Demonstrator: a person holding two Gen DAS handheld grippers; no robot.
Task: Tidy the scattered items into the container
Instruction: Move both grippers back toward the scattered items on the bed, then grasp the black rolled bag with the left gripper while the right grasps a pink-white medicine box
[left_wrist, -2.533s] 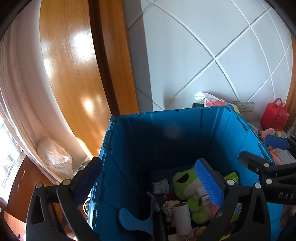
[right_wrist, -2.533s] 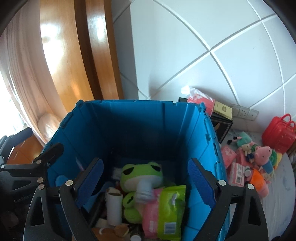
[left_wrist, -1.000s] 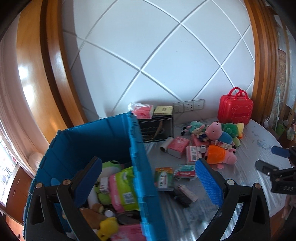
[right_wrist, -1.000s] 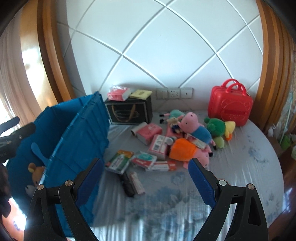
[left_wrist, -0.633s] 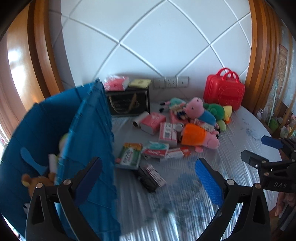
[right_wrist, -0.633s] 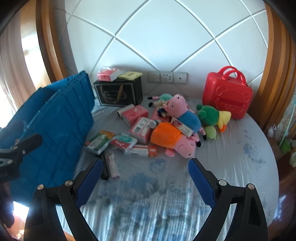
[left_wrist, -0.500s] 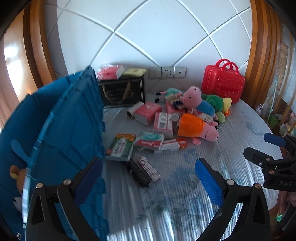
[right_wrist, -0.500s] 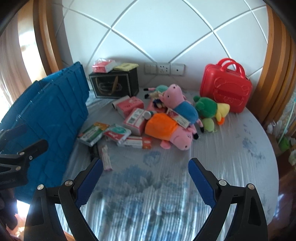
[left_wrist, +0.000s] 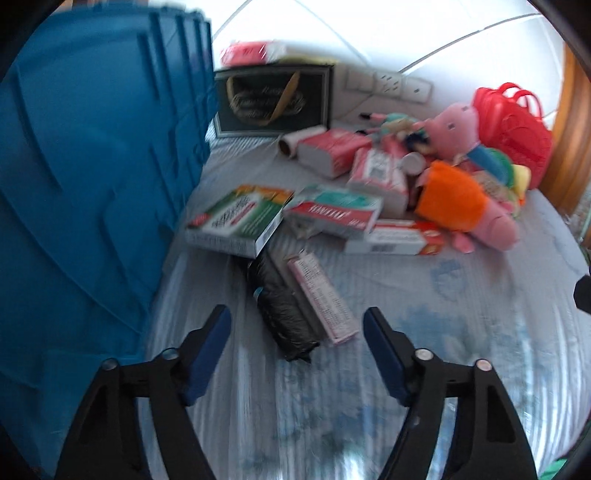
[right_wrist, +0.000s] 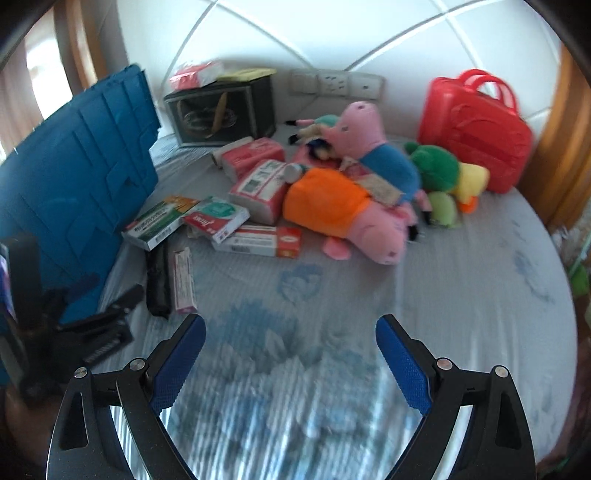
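The blue crate (left_wrist: 85, 177) stands at the left of the bed; it also shows in the right wrist view (right_wrist: 70, 177). My left gripper (left_wrist: 297, 325) is open and empty, low over a black packet (left_wrist: 280, 306) and a pink tube box (left_wrist: 321, 295). Beyond them lie a green box (left_wrist: 240, 218), a teal and red box (left_wrist: 332, 210) and a red toothpaste box (left_wrist: 395, 238). My right gripper (right_wrist: 290, 336) is open and empty above bare sheet. Ahead of it lie the boxes and pig plush toys (right_wrist: 343, 206). The left gripper's body (right_wrist: 85, 325) shows at its left.
A black gift bag (right_wrist: 221, 110) with packets on top stands by the wall. A red toy suitcase (right_wrist: 476, 129) and a green and yellow plush (right_wrist: 443, 177) sit at the back right. Tissue packs (right_wrist: 258, 184) and a paper roll (left_wrist: 291, 146) lie mid-pile. The bed's edge curves at right.
Both grippers swung from over the crate's inside to the bed. The left one then dropped down close to the black packet and pink box; the right one moved lower.
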